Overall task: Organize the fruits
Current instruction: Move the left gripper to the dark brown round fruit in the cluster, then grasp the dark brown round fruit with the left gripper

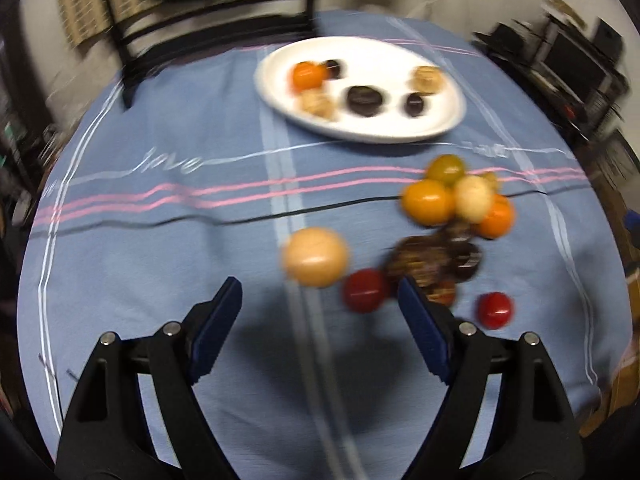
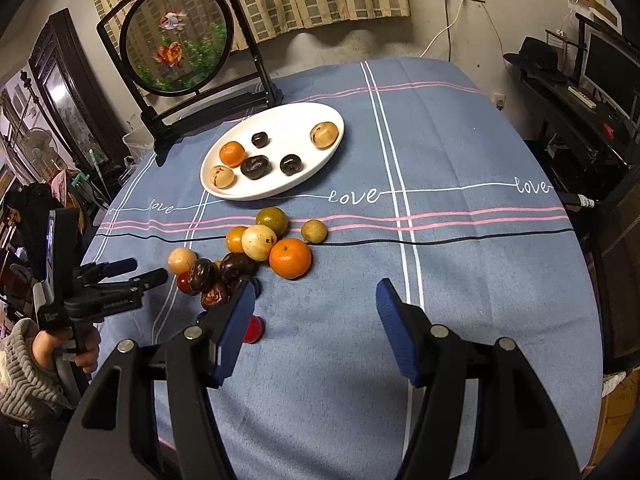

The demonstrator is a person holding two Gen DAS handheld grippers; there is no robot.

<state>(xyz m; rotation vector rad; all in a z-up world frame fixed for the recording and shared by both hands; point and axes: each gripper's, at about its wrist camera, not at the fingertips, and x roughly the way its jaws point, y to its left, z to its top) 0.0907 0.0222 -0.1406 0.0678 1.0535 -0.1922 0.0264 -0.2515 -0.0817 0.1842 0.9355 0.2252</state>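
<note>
Covering: a blue cloth (image 2: 460, 152) with white, pink and black stripes and the word "love" spreads over the whole table.
Screen: a round fish picture in a black stand (image 2: 178, 36) sits at the far left edge of the table, just behind the plate.
Plate: a white oval plate (image 2: 304, 114) lies on the far half of the cloth; it holds one orange fruit, two tan fruits and three dark ones, all apart from each other.
Heap: loose fruits (image 2: 256, 252) lie bunched on the cloth nearer than the plate, between it and the grippers, around the black stripe.
Heap, far side: a green-yellow fruit (image 2: 272, 220), a pale one, two orange ones and a small tan one sit touching or just beside each other.
Heap, near side: dark wrinkled fruits (image 2: 236, 268) cluster with a peach-coloured ball (image 1: 314, 256) at their left end.
Red fruits: one (image 1: 365, 290) lies just past the left gripper's fingers, another (image 1: 495, 310) sits off to its right.
Left gripper: the left gripper (image 1: 320, 304), held in a hand with a knitted sleeve (image 2: 24, 368), hangs over the near edge of the heap with jaws spread wide and nothing between them; its view is blurred.
Right gripper: the right gripper (image 2: 316, 308) points down at bare cloth beside the heap, jaws parted and holding nothing.
</note>
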